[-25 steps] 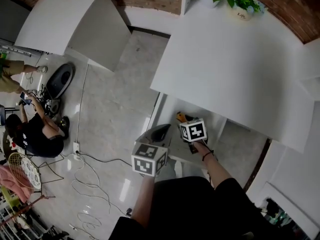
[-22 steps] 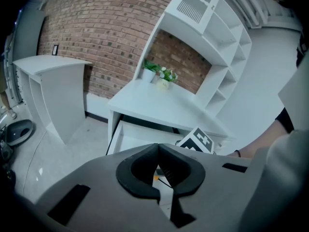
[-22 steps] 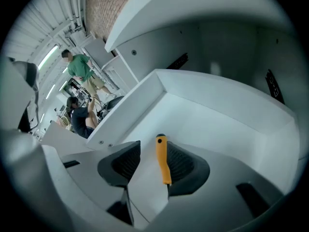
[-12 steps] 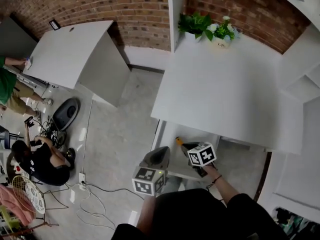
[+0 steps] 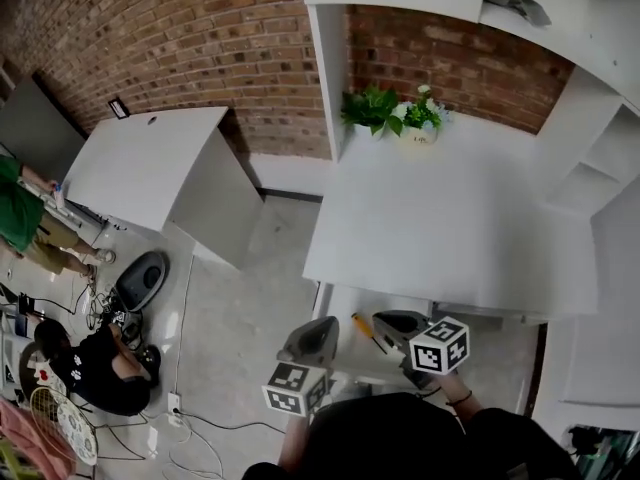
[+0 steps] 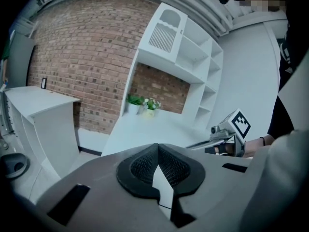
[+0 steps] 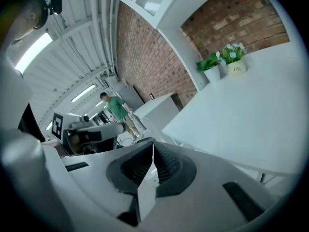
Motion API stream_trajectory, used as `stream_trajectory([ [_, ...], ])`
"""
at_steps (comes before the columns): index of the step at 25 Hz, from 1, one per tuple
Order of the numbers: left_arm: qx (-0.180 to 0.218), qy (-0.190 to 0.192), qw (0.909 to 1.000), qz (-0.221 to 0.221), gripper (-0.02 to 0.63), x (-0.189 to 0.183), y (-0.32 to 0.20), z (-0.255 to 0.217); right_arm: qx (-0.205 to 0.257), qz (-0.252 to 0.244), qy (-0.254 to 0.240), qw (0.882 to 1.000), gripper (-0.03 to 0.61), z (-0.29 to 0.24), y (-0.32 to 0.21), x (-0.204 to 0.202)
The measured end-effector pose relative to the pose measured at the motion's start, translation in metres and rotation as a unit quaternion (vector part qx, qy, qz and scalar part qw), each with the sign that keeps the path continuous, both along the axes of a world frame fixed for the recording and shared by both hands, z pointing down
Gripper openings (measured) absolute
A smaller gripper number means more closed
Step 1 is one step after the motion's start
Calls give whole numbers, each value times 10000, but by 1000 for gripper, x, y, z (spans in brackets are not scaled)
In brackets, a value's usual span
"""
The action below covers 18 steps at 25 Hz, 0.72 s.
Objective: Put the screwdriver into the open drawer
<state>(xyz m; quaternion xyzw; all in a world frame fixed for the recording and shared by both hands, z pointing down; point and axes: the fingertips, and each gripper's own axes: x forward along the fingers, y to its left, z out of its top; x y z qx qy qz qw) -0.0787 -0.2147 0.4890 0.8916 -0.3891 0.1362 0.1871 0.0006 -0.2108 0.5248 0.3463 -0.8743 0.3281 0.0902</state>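
White surface (image 5: 440, 228) is seen from above, backed by a brick wall (image 5: 200, 38). Two potted plants (image 5: 392, 113) are set at its far edge, and white shelving (image 5: 590, 158) is fitted to its right.

Below the near edge the drawer (image 5: 338, 308) is pulled out. The screwdriver (image 5: 362, 326) is laid in it, orange handle end toward the surface, dark shaft run toward the right gripper (image 5: 388, 320). It is gripped by nothing.

The right gripper is held over the drawer, just beside the screwdriver; contact cannot be judged from the head view. Its fingers (image 7: 169, 164) have just been closing and are seen pressed together, with nothing between them.

The left gripper (image 5: 320, 324) is held at the drawer's left side, near the screwdriver but apart from it. Its fingers (image 6: 140, 164) are brought together too, tips met, nothing caught. In both gripper views the surface, plants and wall are seen ahead, and each gripper is picked up in the other's view.

To the left a second white desk (image 5: 150, 168) is stood against the wall. On the floor (image 5: 250, 298) beyond it loose cables (image 5: 200, 438) are strewn and a person in black (image 5: 95, 368) is seated. A person in green (image 5: 20, 218) is cut off by the left edge.
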Motion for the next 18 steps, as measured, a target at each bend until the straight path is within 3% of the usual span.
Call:
stream_trajectory([
  [7, 523, 149, 9985, -66, 9, -1, -1, -41, 909, 375, -231, 9949, 20, -80, -6, 22],
  [13, 970, 263, 9945, -283, 9, -15, -5, -73, 1732, 750, -211, 9818, 20, -130, -10, 42],
  [18, 1287, 202, 9910, -309, 9, -20, -9, -93, 2137, 1066, -205, 9708, 20, -150, -11, 59],
])
